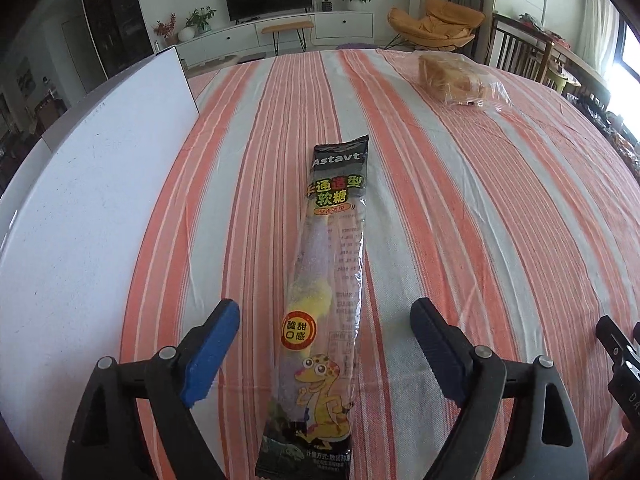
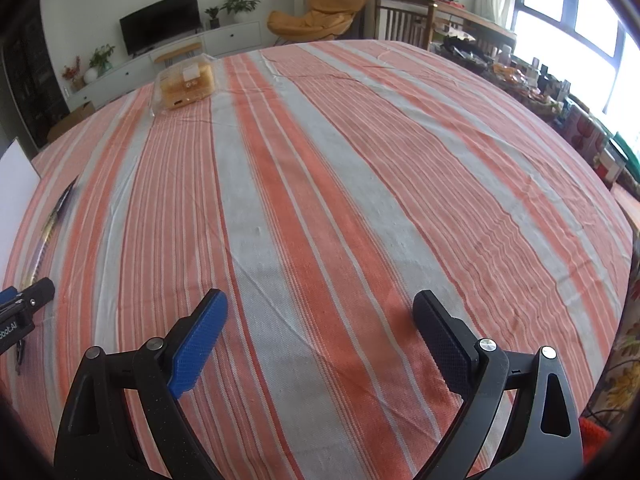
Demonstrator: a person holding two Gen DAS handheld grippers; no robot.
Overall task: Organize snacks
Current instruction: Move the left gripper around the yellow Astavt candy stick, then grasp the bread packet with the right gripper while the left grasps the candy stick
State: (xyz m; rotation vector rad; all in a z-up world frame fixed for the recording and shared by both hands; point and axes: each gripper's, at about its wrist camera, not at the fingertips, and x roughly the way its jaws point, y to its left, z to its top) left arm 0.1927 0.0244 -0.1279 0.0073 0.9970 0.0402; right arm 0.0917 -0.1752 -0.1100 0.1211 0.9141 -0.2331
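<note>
"astavt" candy pack [image 1: 326, 308] lies btwn released left hand-held gripper [image 1: 325, 328]; right hand-held gripper [image 2: 320, 326] released too.

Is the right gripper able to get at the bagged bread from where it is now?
Probably yes. The right gripper is open over bare striped cloth, and nothing lies between it and the bagged bread, though the bread sits far across the table.
</note>
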